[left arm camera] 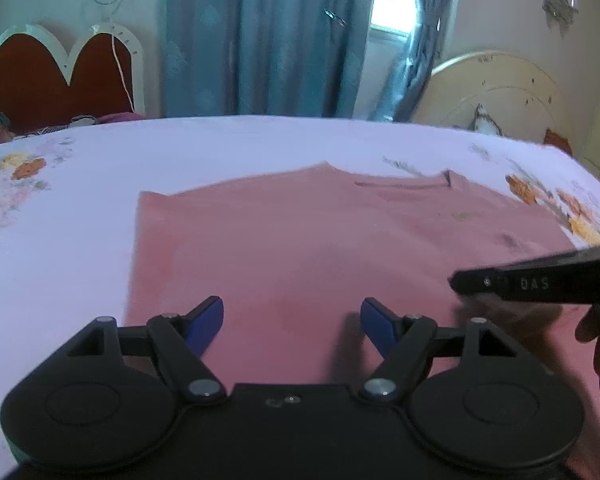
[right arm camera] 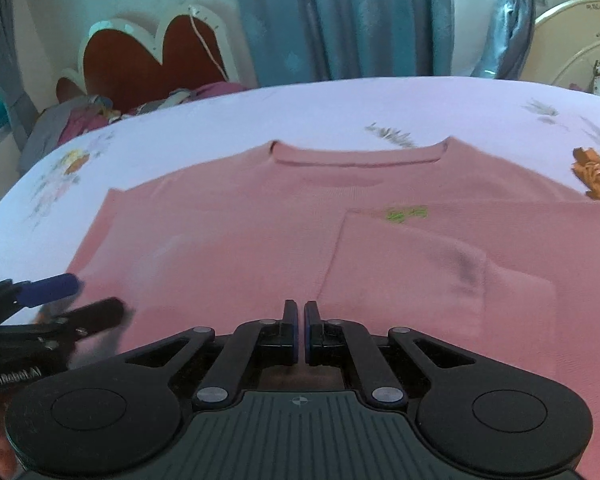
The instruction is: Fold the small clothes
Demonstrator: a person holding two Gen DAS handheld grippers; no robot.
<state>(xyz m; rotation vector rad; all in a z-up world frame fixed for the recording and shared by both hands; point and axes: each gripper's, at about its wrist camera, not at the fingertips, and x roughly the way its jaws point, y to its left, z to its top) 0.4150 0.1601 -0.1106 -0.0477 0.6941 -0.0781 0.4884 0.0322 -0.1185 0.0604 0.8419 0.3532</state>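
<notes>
nearest the lens, the left gripper point(left arm camera: 292, 320) hangs with its blue pads set wide apart and nothing between them, only pink cloth below. the right gripper point(right arm camera: 300, 330) has its jaws pressed together, a thin slit left, gripping nothing that shows. both point down and forward over the near hem of the pink sweater point(right arm camera: 228, 240), which lies flat on the white flowered bedsheet point(right arm camera: 340, 100) with its long axis running away from the jaws, collar point(right arm camera: 356, 156) farthest off. one sleeve point(right arm camera: 412, 264) is already folded across the chest beside the right gripper; the opposite side point(left arm camera: 156, 240) lies unfolded nearer the left gripper, so that hand looks better placed for the next fold.
</notes>
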